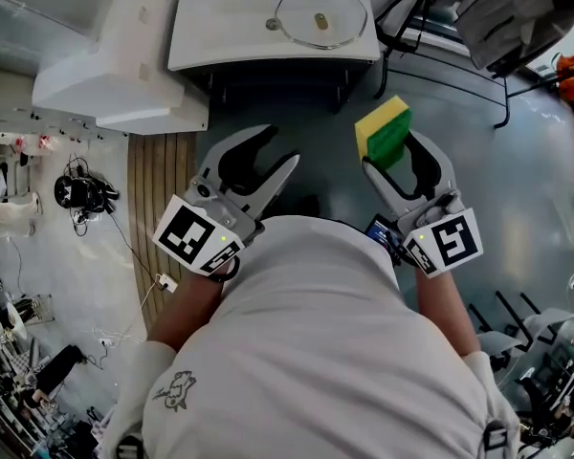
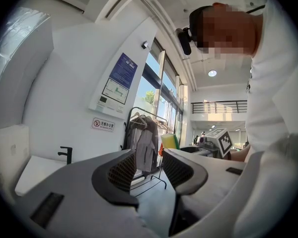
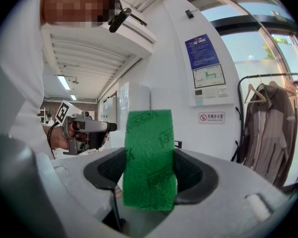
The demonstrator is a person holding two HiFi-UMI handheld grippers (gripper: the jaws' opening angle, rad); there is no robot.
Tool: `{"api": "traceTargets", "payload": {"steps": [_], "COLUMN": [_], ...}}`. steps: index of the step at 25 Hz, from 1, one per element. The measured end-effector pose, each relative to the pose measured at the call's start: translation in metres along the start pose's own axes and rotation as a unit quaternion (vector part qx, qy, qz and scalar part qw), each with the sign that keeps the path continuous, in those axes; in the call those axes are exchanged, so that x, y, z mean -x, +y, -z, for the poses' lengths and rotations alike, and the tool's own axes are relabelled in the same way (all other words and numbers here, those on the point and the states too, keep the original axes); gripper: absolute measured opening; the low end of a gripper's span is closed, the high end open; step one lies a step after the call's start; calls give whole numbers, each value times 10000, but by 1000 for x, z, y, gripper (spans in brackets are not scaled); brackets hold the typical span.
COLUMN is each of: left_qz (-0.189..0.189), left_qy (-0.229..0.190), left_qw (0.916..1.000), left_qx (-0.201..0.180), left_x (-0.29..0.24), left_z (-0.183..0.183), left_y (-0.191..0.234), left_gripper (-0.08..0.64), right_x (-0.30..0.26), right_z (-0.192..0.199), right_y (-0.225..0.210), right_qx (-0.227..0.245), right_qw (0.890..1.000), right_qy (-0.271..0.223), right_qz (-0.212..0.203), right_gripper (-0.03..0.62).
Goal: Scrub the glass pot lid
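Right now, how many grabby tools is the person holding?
2. The left tool, open and empty, is at left; the right tool, at right, grips the sponge.

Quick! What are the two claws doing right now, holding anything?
Left gripper: open, nothing between its jaws.
Right gripper: shut on the green and yellow sponge.

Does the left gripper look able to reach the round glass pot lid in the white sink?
Probably yes: the left gripper is open and empty, and nothing stands between it and the round glass pot lid ahead.
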State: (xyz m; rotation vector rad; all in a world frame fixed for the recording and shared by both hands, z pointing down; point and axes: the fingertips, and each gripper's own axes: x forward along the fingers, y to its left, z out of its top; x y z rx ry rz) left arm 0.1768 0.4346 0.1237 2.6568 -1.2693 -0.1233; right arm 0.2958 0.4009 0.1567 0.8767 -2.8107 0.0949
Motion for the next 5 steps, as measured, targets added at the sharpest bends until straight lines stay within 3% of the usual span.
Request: {"api": "traceTargets", "payload": {"steps": [5], "left_qz": [16], "left_qy": [-4], "left_qw": [10000], "left_qx": [-19], "left_x": [0], "left_z": [-1], "left_y": [-7], "left_gripper": [163], "right_x": [6], "right_z": [-2], "right_y": [1], "right_qx": [-29], "right_qw": [10000], "right_qy": [-33], "right_qz": [0], "right_gripper": [296]}}
